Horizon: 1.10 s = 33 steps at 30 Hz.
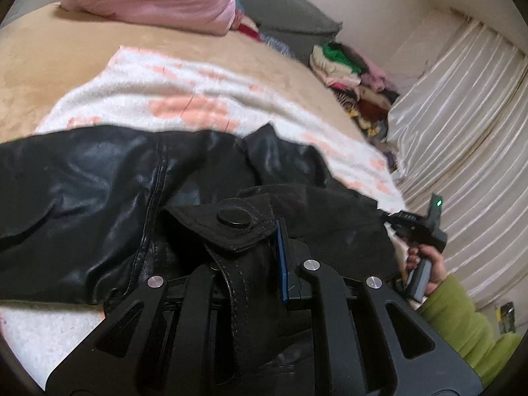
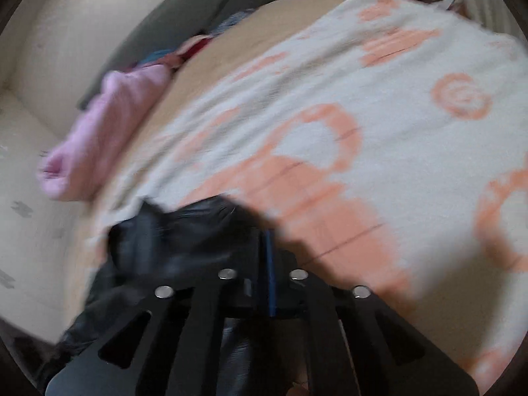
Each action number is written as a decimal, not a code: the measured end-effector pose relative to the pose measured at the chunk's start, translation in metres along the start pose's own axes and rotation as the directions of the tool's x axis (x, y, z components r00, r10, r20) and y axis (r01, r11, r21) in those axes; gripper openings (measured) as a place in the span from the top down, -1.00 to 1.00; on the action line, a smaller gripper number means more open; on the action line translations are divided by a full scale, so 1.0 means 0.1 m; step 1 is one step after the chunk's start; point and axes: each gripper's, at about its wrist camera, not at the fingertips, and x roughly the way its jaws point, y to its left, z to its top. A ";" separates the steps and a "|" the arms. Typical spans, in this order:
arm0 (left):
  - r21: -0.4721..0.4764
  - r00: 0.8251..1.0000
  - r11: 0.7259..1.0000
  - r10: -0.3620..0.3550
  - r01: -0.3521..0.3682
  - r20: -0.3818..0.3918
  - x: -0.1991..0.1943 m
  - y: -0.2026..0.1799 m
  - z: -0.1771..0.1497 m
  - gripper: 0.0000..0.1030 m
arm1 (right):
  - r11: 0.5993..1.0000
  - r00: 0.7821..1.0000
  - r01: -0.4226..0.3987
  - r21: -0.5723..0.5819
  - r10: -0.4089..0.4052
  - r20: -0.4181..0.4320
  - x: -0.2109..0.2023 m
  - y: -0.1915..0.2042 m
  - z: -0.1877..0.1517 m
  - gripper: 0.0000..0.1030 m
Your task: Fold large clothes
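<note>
The black leather jacket (image 1: 99,198) lies crumpled across the white-and-orange blanket (image 1: 184,92) on the bed. The left gripper (image 1: 260,247) is clenched on a snap-button tab (image 1: 231,221) and strap of it. The right gripper (image 2: 260,257), blurred, looks closed on another black fold. Leather seems heavy, slick and stiff, so seams, collar or hem probably give the firmest hold.
</note>
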 end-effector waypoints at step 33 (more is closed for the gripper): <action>0.108 0.980 0.978 0.185 -0.177 -0.073 0.13 -0.01 -0.19 0.37 | 0.890 1.000 -0.016 -0.455 0.008 -0.019 -0.72 1.02 -1.10 -0.69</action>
